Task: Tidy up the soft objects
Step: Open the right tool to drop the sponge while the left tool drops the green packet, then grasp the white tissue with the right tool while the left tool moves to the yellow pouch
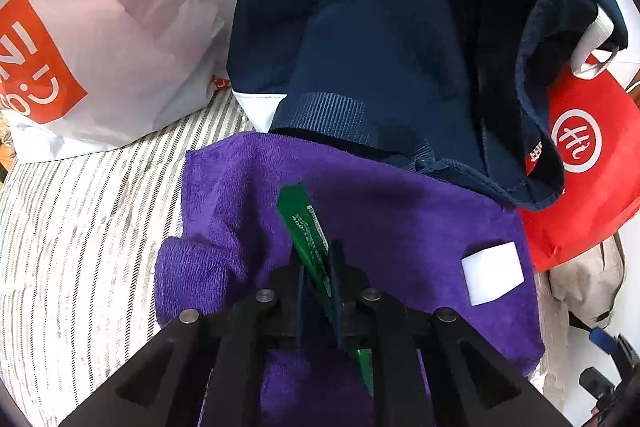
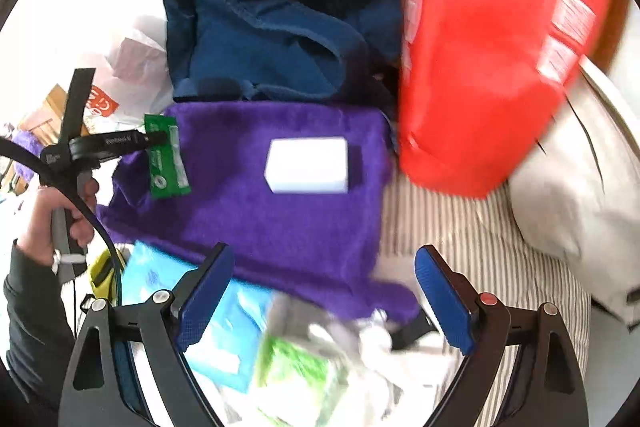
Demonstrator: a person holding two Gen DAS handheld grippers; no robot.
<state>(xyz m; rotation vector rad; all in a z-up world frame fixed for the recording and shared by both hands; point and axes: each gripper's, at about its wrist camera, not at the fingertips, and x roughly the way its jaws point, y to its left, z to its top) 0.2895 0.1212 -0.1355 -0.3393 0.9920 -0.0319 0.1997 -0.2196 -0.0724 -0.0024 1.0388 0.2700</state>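
Left wrist view: left gripper (image 1: 318, 267) with fingers clamped on a flat green packet (image 1: 306, 223), held edge-on over a purple towel (image 1: 380, 219) spread on a striped bedcover (image 1: 80, 227). White block (image 1: 493, 274) resting on the towel's right part. Beyond the towel, a navy bag (image 1: 380, 39) lying open-mouthed, its rim touching the towel's far edge; a white shopping bag (image 1: 120, 39) to the left, a red tote (image 1: 592, 163) to the right.

Right wrist view: right gripper (image 2: 324, 299) with fingers spread wide and nothing between them, poised above the towel's (image 2: 280, 211) near edge. Below it, a loose heap: a light-blue pack (image 2: 224, 323), a green-and-white pack (image 2: 296, 375) and blurred white items, not identifiable. White block (image 2: 308, 165) near the towel's centre. Left gripper (image 2: 158, 138) seen from the side at the towel's left edge, green packet (image 2: 166, 159) hanging from its tips; the person's left hand (image 2: 52, 223) wrapped round the handle, forearm low and roughly level. Red tote (image 2: 492, 59) blurred, apparently in motion. Pale pillow (image 2: 576, 195) at far right.

Progress, as judged: early to middle. One packet lifted but not yet placed; block and several packs not yet sorted; destination uncertain, perhaps the navy bag (image 2: 260, 39).
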